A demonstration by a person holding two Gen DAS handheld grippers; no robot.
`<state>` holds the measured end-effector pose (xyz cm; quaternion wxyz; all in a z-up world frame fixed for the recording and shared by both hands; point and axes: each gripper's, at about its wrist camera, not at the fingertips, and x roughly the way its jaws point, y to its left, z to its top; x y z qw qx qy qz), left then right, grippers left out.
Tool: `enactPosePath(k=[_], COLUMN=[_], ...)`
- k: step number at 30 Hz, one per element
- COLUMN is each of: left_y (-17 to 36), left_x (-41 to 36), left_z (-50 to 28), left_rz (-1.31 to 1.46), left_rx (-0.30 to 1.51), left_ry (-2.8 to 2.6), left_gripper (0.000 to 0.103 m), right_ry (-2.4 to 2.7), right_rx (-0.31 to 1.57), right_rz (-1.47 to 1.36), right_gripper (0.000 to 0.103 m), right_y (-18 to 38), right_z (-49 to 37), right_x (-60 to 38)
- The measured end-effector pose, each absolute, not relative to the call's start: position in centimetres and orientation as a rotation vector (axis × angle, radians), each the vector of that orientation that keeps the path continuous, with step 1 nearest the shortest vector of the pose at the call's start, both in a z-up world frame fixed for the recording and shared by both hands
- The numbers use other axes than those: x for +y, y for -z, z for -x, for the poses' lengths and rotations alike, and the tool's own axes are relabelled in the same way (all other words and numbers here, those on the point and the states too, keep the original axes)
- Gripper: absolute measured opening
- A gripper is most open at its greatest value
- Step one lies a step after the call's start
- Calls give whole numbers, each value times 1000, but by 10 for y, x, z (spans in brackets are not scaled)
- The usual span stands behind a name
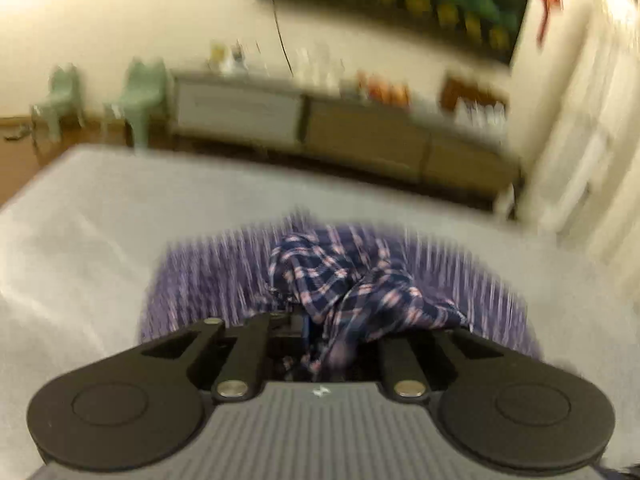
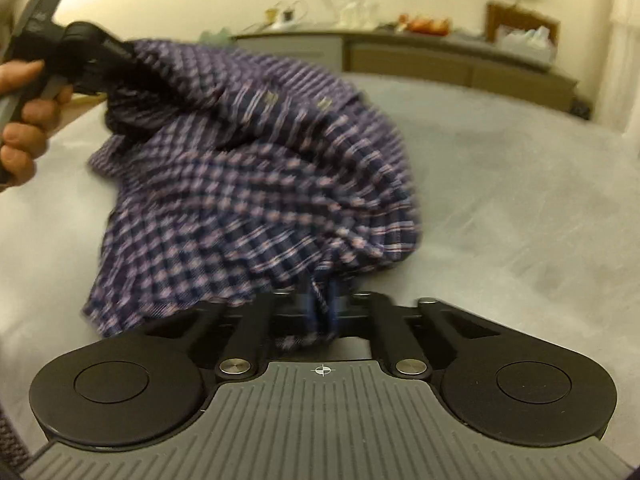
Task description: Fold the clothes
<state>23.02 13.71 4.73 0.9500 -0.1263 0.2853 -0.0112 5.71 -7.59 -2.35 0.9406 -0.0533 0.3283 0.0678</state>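
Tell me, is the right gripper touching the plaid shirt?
Touching. The right wrist view shows the right gripper shut on a bunched edge of the plaid shirt, fabric pinched between its fingers.

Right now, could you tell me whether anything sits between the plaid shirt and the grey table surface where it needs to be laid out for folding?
Nothing visible does. Both jaws already grip the plaid shirt, and the grey table beside it looks bare.

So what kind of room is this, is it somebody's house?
Probably a room in a home, maybe a living or dining room. A long low sideboard with bottles and clutter stands against the wall, two pale green chairs sit beside it, and a plaid shirt lies on a grey-covered table.
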Motion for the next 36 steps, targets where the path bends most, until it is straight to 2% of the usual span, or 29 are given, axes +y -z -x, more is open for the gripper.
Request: enactPosePath(k=[3, 6, 7, 8, 9, 10, 11, 12, 13, 17, 19, 22, 23, 24, 25, 27, 29, 31, 34, 36], left_y=[-74, -73, -67, -60, -54, -49, -47, -47, -45, -34, -30, -21, -19, -20, -22, -30, -49, -67, -82, -82], left_x=[169, 169, 162, 152, 144, 133, 122, 115, 110, 94, 90, 85, 84, 84, 86, 92, 109, 126, 136, 126], left_z=[-221, -221, -223, -225, -225, -227, -228, -226, -222, -214, -214, -215, -217, -218, -218, -217, -211, -203, -191, -184], left_rz=[378, 319, 278, 233, 186, 143, 107, 72, 41, -44, -91, -125, -134, -135, -131, -99, 5, 97, 156, 125], left_rx=[482, 523, 557, 597, 626, 641, 646, 645, 640, 648, 640, 637, 639, 636, 629, 609, 561, 514, 477, 496], left_ry=[26, 33, 30, 25, 37, 55, 66, 74, 86, 120, 109, 92, 87, 72, 53, 11, -21, -37, -40, -31], left_gripper=[11, 17, 20, 23, 29, 36, 40, 50, 56, 62, 62, 62, 62, 58, 50, 41, 39, 40, 57, 60], right_ry=[82, 242, 244, 225, 157, 82, -32, -123, -209, -365, -364, -364, -368, -378, -388, -406, -430, -497, -414, -352], right_rx=[561, 581, 552, 494, 432, 370, 328, 316, 307, 342, 392, 454, 495, 521, 544, 547, 478, 356, 358, 366], right_rz=[155, 190, 177, 181, 207, 235, 281, 353, 429, 689, 731, 674, 663, 633, 600, 502, 335, 153, 143, 144], right_gripper=[0, 1, 9, 13, 23, 49, 61, 79, 88, 87, 75, 68, 57, 26, 23, 19, 9, 8, 8, 8], right_y=[-3, -1, -4, -10, -16, -22, -26, -23, -19, 16, 30, 31, 31, 26, 21, -7, -62, -129, -151, -162], right_z=[-51, -56, -51, -42, -34, -26, -21, -22, -25, -62, -92, -129, -137, -141, -145, -140, -116, -75, -70, -68], right_x=[-110, -136, -135, -128, -110, -91, -66, -42, -19, 51, 60, 70, 74, 70, 65, 49, 22, -12, -49, -73])
